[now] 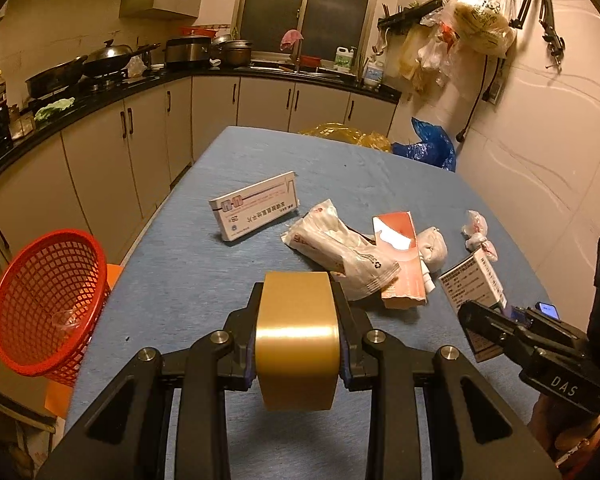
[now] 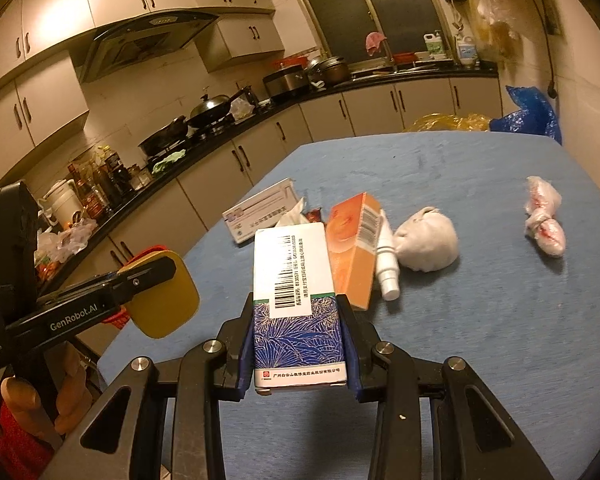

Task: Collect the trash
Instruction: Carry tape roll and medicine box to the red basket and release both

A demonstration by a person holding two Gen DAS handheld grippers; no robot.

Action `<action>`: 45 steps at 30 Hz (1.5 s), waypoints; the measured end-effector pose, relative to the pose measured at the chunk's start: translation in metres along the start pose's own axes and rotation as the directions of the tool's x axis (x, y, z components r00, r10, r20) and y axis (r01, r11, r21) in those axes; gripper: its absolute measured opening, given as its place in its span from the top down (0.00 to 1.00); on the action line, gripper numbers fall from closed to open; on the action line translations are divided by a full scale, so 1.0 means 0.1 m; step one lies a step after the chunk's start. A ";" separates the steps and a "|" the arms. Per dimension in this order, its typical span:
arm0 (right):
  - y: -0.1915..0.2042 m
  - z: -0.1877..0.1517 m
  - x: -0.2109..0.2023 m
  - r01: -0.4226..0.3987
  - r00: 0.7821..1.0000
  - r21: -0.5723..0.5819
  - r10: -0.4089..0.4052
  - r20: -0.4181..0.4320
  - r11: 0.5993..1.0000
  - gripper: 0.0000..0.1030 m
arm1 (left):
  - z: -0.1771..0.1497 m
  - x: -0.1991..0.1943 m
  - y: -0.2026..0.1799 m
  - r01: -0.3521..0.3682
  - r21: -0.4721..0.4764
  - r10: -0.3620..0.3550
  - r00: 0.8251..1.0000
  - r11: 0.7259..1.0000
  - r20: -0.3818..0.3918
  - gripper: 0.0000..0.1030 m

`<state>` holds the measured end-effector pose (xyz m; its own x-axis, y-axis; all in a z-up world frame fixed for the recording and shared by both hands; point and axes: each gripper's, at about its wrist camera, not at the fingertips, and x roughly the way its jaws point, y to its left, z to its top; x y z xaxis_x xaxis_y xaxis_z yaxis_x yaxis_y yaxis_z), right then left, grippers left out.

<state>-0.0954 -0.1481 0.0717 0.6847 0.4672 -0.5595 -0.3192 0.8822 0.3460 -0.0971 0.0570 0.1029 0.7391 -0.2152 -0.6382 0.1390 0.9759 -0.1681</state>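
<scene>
My left gripper (image 1: 298, 308) is shut on a gold roll of tape (image 1: 296, 340) and holds it above the blue table (image 1: 220, 272); the roll also shows in the right wrist view (image 2: 162, 294). My right gripper (image 2: 298, 312) is shut on a blue and white medicine box (image 2: 296, 304), seen at the right in the left wrist view (image 1: 474, 286). On the table lie a white pill box (image 1: 256, 210), a plastic wrapper (image 1: 336, 248), an orange carton (image 1: 400, 256), a white spray bottle (image 2: 386, 260), a crumpled tissue ball (image 2: 430, 244) and a small twisted wrapper (image 2: 544, 216).
A red mesh basket (image 1: 46, 300) stands beside the table's left edge. Yellow (image 1: 348, 132) and blue (image 1: 428, 144) plastic bags lie at the table's far end. Kitchen counters with pans (image 1: 84, 68) run along the left and back. The wall is close on the right.
</scene>
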 end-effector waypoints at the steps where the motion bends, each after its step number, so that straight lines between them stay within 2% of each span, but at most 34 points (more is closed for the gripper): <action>1: 0.02 0.00 0.02 -0.004 1.000 -0.002 0.004 -0.006 1.000 0.62 | 0.00 -0.01 0.02 -0.003 -0.003 0.003 1.000 1.000 0.003 0.72; 13: 0.27 0.07 0.24 -0.067 0.996 -0.035 0.065 -0.055 0.997 0.62 | 0.00 -0.11 0.41 -0.044 -0.066 0.046 0.999 0.997 0.020 0.72; 24: 0.61 0.20 0.56 -0.146 0.983 -0.079 0.135 -0.127 0.986 0.62 | 0.01 -0.32 1.03 -0.128 -0.149 0.134 0.990 0.980 0.035 0.72; 29: 0.85 0.27 0.73 -0.193 0.971 -0.101 0.176 -0.160 0.976 0.62 | 0.01 -0.43 1.32 -0.180 -0.182 0.192 0.980 0.967 0.047 0.72; 36: 1.28 0.35 1.09 -0.283 0.938 -0.108 0.251 -0.238 0.953 0.62 | 0.01 -0.51 1.76 -0.239 -0.237 0.256 0.966 0.942 0.045 0.72; 45: 1.90 0.42 1.50 -0.339 0.910 -0.164 0.279 -0.306 0.927 0.62 | -0.05 -0.49 2.15 -0.292 -0.242 0.303 0.953 0.925 0.007 0.72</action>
<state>-0.0256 0.0871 0.0856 0.3337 0.6889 -0.6435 -0.6349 0.6688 0.3868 -0.1065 0.2767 0.0942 0.7508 0.0904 -0.6543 -0.2471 0.9571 -0.1513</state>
